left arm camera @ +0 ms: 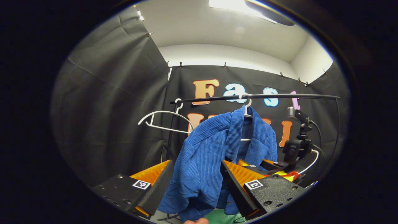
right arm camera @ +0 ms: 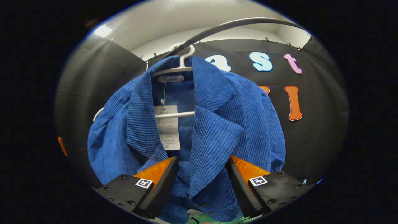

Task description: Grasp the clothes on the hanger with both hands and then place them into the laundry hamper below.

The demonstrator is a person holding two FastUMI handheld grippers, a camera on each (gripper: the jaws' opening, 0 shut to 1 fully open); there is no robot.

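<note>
A staged recording booth, not a lived-in room. Black cloth (left arm camera: 108, 102) is pinned up as walls on the left and far sides, with plain white wall and ceiling (left arm camera: 217, 34) above and a ceiling light (left arm camera: 236, 6) overhead. A thin dark rail (left arm camera: 255, 97) spans the far side, carrying white hangers (left arm camera: 161, 119) and a blue jacket (right arm camera: 214, 124).
</note>
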